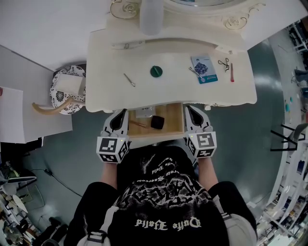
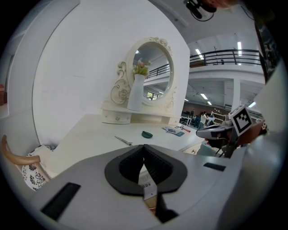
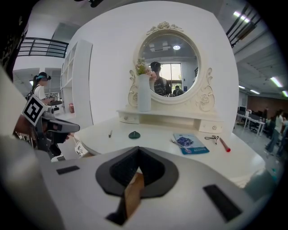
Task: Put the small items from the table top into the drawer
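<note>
On the white dressing table (image 1: 106, 57) lie a thin metal tool (image 1: 129, 79), a round green lid (image 1: 156, 71), a blue card (image 1: 203, 68) with tweezers (image 1: 195, 72) on it, small scissors (image 1: 224, 63) and a red pen (image 1: 231, 72). Under the front edge the drawer (image 1: 173, 120) is pulled out; a black item (image 1: 157, 122) and a white item (image 1: 144, 113) lie inside. My left gripper (image 1: 121, 114) (image 2: 144, 146) sits at the drawer's left side, my right gripper (image 1: 191, 111) (image 3: 137, 148) at its right. Both are shut with nothing held.
A stool with a patterned cushion (image 1: 67, 89) stands left of the table. A white vase (image 1: 151, 14) (image 3: 144, 92) and an oval mirror (image 3: 168, 67) stand at the table's back. The person's torso is close behind the drawer.
</note>
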The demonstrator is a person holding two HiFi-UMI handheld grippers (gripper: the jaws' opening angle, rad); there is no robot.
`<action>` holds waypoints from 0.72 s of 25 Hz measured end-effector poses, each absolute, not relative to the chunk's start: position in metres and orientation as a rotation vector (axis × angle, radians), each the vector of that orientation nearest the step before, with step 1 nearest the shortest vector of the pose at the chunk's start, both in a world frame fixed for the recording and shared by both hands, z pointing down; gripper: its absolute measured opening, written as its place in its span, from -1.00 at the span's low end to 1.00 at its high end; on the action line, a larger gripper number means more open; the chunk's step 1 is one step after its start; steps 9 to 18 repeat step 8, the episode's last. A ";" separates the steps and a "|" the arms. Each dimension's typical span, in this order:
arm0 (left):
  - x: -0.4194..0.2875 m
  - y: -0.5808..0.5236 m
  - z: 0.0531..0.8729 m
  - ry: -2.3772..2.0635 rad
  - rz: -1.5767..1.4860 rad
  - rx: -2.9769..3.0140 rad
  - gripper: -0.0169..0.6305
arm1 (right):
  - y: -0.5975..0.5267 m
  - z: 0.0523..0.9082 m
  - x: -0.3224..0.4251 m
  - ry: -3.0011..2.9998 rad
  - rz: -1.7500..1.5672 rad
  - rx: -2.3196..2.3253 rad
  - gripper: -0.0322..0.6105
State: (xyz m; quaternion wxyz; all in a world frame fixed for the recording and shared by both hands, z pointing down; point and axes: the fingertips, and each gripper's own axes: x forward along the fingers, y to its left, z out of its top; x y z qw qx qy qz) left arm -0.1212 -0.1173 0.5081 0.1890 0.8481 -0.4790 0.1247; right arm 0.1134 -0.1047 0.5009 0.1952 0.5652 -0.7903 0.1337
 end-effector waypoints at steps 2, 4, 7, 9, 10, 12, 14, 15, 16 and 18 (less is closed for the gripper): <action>-0.121 -0.118 0.508 -1.346 0.349 2.386 -0.90 | -0.105 0.502 0.114 -2.206 0.371 1.583 -0.87; -0.122 -0.118 0.507 -1.345 0.348 2.387 -0.90 | -0.105 0.502 0.114 -2.202 0.369 1.581 -0.87; -0.122 -0.119 0.507 -1.344 0.348 2.390 -0.90 | -0.105 0.502 0.113 -2.201 0.360 1.576 -0.87; -0.122 -0.119 0.507 -1.344 0.348 2.390 -0.90 | -0.106 0.502 0.112 -2.201 0.357 1.573 -0.87; -0.122 -0.119 0.507 -1.344 0.348 2.390 -0.90 | -0.106 0.502 0.112 -2.201 0.357 1.573 -0.87; -0.122 -0.119 0.507 -1.344 0.348 2.390 -0.90 | -0.106 0.502 0.112 -2.201 0.357 1.573 -0.87; -0.122 -0.119 0.507 -1.344 0.348 2.390 -0.90 | -0.106 0.502 0.112 -2.201 0.357 1.573 -0.87; -0.122 -0.119 0.507 -1.344 0.348 2.390 -0.90 | -0.106 0.502 0.112 -2.201 0.357 1.573 -0.87; -0.122 -0.119 0.507 -1.344 0.348 2.390 -0.90 | -0.106 0.502 0.112 -2.201 0.357 1.573 -0.87; -0.122 -0.119 0.507 -1.344 0.348 2.390 -0.90 | -0.106 0.502 0.112 -2.201 0.357 1.573 -0.87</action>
